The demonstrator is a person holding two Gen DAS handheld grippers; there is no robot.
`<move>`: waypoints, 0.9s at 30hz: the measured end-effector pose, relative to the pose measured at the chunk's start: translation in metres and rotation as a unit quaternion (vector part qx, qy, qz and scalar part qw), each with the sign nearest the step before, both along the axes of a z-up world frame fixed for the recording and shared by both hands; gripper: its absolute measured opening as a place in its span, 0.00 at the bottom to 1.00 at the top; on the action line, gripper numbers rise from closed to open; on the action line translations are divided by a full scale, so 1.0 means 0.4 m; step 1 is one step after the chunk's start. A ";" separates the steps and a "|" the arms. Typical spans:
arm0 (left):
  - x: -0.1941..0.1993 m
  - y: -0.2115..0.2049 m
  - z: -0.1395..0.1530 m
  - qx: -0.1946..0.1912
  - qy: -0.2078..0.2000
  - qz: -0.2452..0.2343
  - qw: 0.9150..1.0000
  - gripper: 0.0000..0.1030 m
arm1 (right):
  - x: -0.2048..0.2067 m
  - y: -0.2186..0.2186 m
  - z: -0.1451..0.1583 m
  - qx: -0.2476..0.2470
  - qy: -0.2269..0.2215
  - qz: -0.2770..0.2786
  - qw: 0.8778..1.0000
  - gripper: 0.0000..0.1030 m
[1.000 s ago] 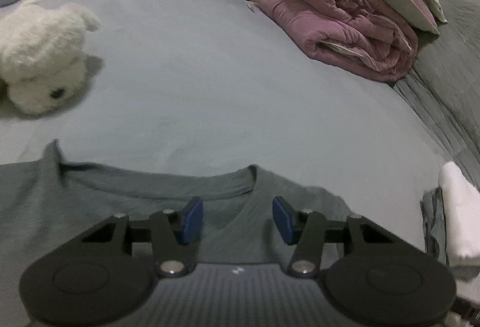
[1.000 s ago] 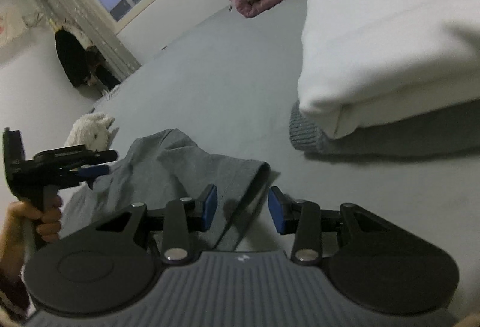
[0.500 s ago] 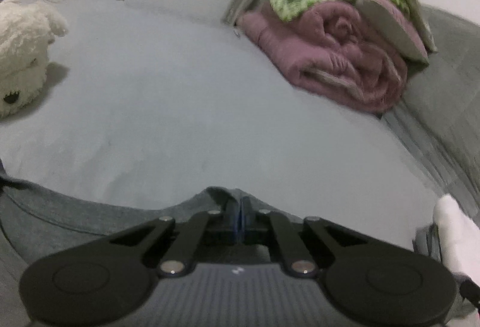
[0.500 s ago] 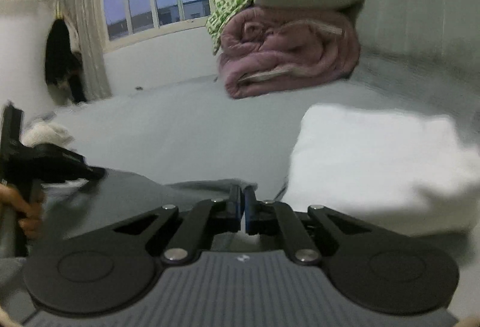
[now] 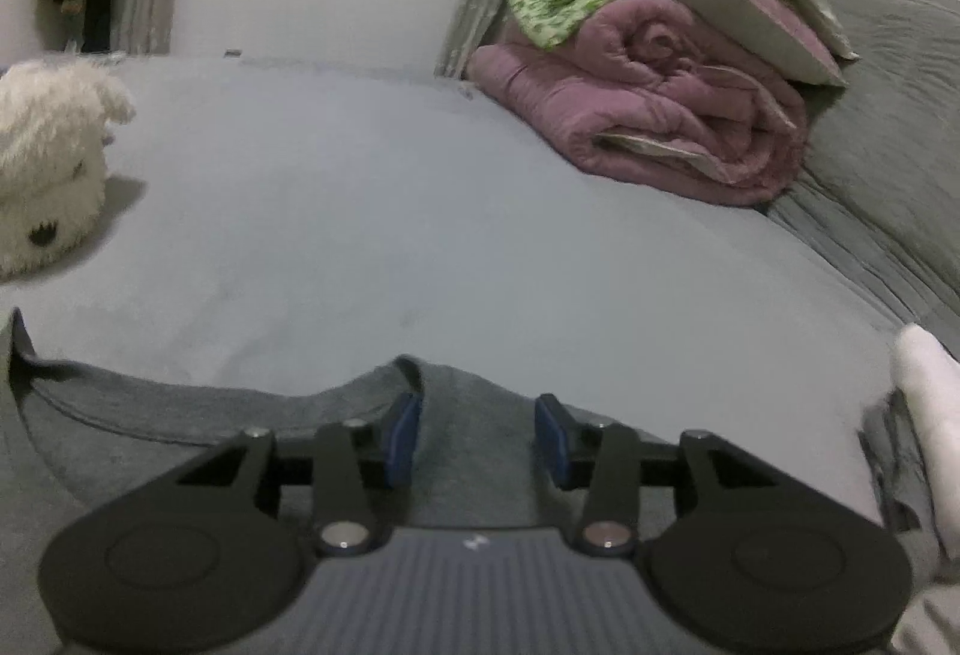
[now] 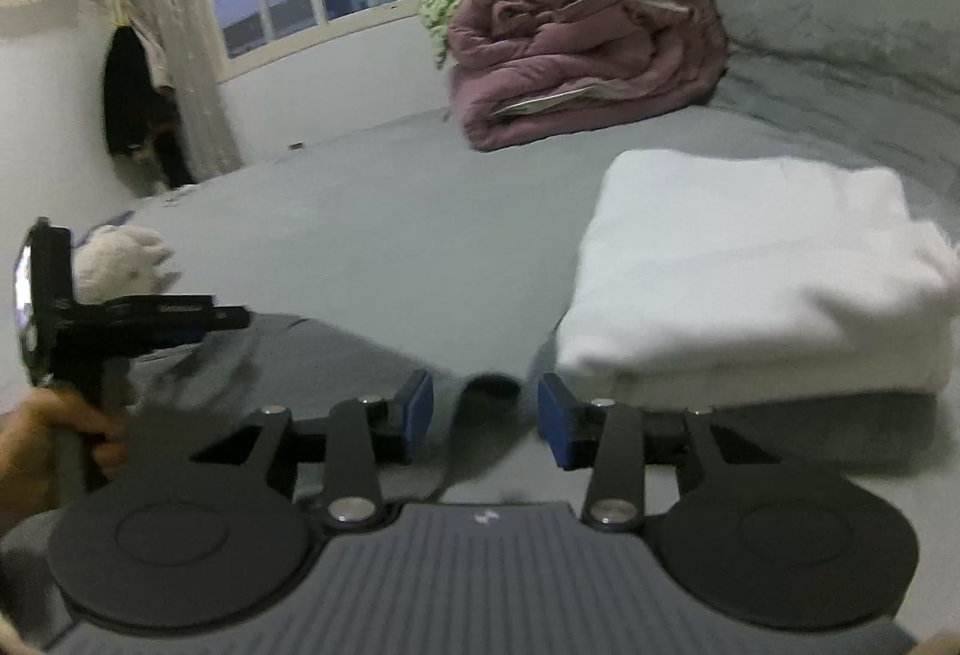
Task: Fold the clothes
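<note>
A grey T-shirt (image 5: 240, 415) lies flat on the bed, its neckline just beyond my left gripper (image 5: 477, 439). That gripper is open, and the shirt fabric lies under the gap between its blue pads (image 5: 402, 439). In the right wrist view my right gripper (image 6: 485, 421) is also open, with the edge of the grey shirt (image 6: 336, 355) lying loose between and below its pads. The left gripper (image 6: 138, 319) shows there at the far left, held by a hand (image 6: 36, 445) above the shirt.
A folded white garment (image 6: 750, 283) sits on a folded grey one (image 6: 780, 427) just right of my right gripper. A white plush toy (image 5: 48, 175) lies at the left. A rolled pink quilt (image 5: 660, 114) with green bedding is at the back right.
Both grippers were open a second ago, closed on the grey shirt half a second ago, and now stand open again with the fabric let go.
</note>
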State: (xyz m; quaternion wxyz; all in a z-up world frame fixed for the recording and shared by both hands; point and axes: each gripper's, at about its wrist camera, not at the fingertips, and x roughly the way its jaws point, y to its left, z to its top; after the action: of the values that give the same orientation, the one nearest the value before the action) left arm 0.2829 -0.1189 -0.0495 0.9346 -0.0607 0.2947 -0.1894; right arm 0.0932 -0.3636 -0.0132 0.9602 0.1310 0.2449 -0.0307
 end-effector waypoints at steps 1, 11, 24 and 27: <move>-0.014 -0.004 0.004 0.002 -0.002 -0.005 1.000 0.42 | -0.006 -0.001 -0.004 0.016 0.005 0.010 1.000 0.42; -0.184 -0.075 0.043 0.037 -0.019 -0.108 0.993 0.41 | 0.059 -0.081 -0.060 0.181 0.033 0.022 0.983 0.42; -0.050 -0.014 0.036 0.064 0.003 -0.040 0.997 0.44 | 0.083 -0.131 -0.077 0.255 0.037 0.014 0.966 0.42; 0.004 0.026 0.040 0.042 0.029 -0.018 0.999 0.45 | 0.095 -0.127 -0.088 0.260 0.036 0.010 0.965 0.42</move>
State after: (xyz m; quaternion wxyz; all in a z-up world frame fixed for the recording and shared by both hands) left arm 0.2845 -0.1084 -0.0337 0.9240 -0.0211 0.3301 -0.1921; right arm 0.1311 -0.4145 -0.0484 0.8838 0.3725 0.2805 0.0388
